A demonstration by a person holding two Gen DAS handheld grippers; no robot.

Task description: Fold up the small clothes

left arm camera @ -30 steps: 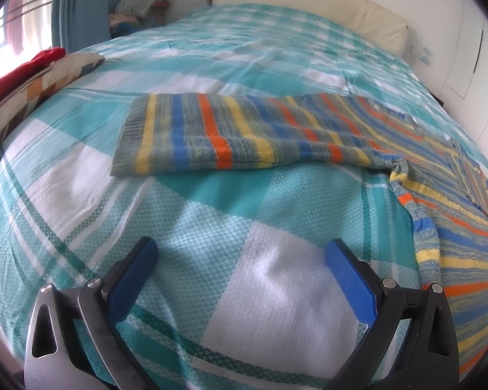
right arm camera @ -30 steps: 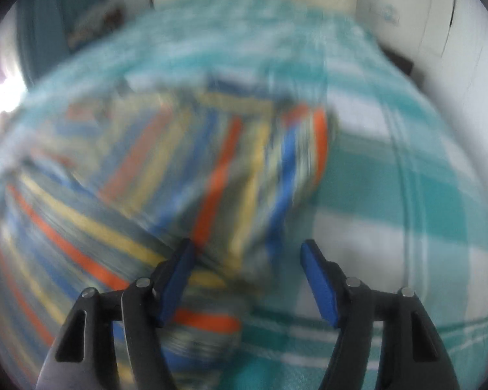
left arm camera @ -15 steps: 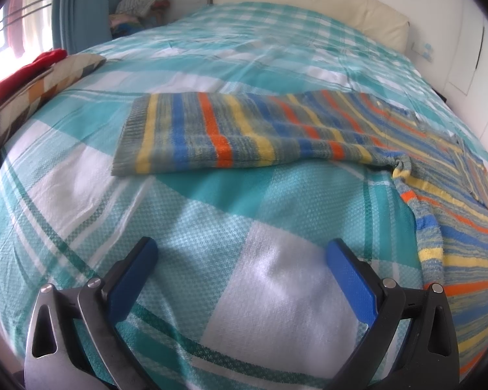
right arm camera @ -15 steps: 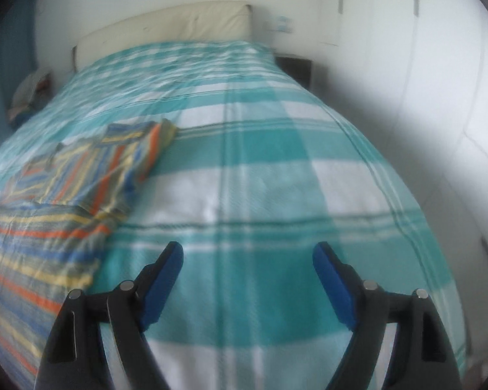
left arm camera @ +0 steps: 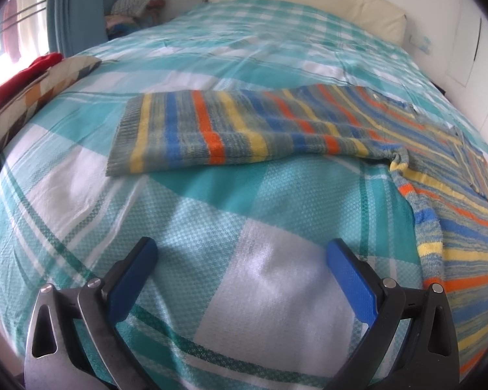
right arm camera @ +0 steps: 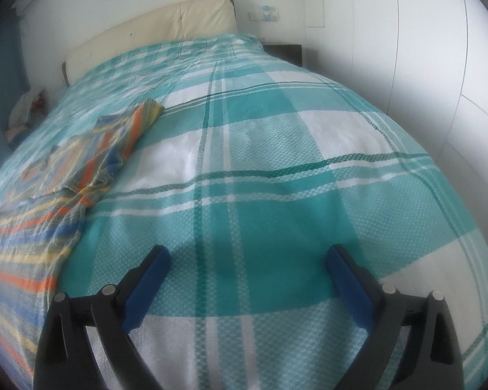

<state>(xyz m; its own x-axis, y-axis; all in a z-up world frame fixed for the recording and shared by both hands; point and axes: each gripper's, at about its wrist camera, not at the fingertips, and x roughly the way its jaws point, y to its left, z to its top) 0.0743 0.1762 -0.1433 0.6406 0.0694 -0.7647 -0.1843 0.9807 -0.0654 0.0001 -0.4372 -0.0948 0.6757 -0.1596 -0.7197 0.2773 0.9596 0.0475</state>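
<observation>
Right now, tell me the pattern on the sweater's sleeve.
The sleeve has orange, yellow and blue stripes on grey-green knit, clearest in the left wrist view.

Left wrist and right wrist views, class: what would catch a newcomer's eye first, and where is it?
The striped sweater in orange, blue and yellow lies spread across the teal checked bedspread, one sleeve stretched out leftward. Nearest the cameras, the left gripper and right gripper hover open over bare bedspread, holding nothing.
</observation>
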